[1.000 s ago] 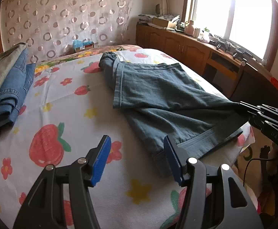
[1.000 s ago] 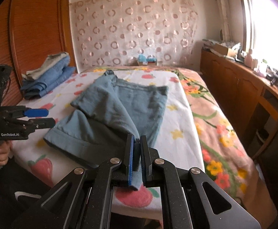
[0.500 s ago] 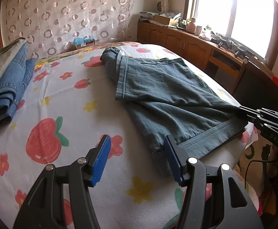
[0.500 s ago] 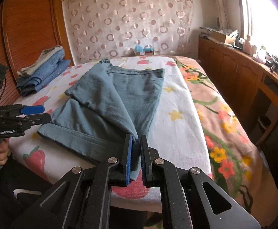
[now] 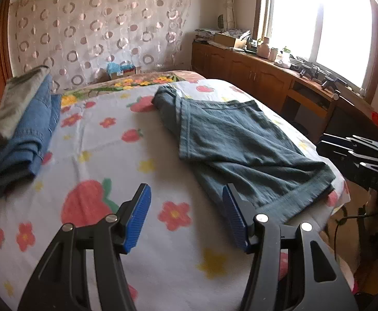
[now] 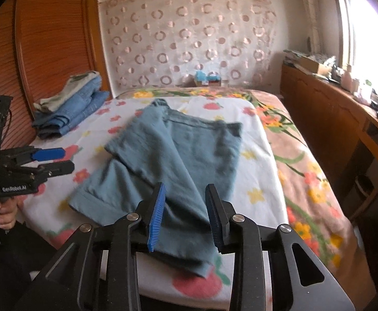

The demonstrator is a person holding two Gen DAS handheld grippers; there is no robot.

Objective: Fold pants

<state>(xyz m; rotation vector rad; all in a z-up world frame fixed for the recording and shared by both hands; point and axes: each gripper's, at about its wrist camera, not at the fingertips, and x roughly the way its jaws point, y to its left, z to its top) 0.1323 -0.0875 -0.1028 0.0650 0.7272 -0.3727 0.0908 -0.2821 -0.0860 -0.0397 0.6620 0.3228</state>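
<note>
In the left wrist view, the left gripper (image 5: 186, 213) hangs over the bed (image 5: 90, 155), its jaws about half open with nothing between them, only the flowered sheet below. The pants (image 5: 235, 145) lie folded on the right part of the bed, the waist toward the far wall and the hem at the near right edge, just beyond the right blue pad. A stack of jeans (image 5: 20, 129) sits at the left side of the bed, well apart from the pants. The right gripper (image 5: 354, 155) shows at the right edge, off the bed's corner and clear of the cloth. In the right wrist view, the right gripper (image 6: 185, 215) is low over the near edge of the bed (image 6: 256, 181), its jaws opening; the near end of the pants (image 6: 173, 160) lies between and under the pads, and the pads do not press on it. The pants' near corner hangs slightly over the bed's edge. The left gripper (image 6: 55, 159) is at the left, held by a hand (image 6: 3, 211), its jaws apart and empty, just beside the pants' left hem. The jeans (image 6: 72, 106) rest at the far left by the wooden wall.
</note>
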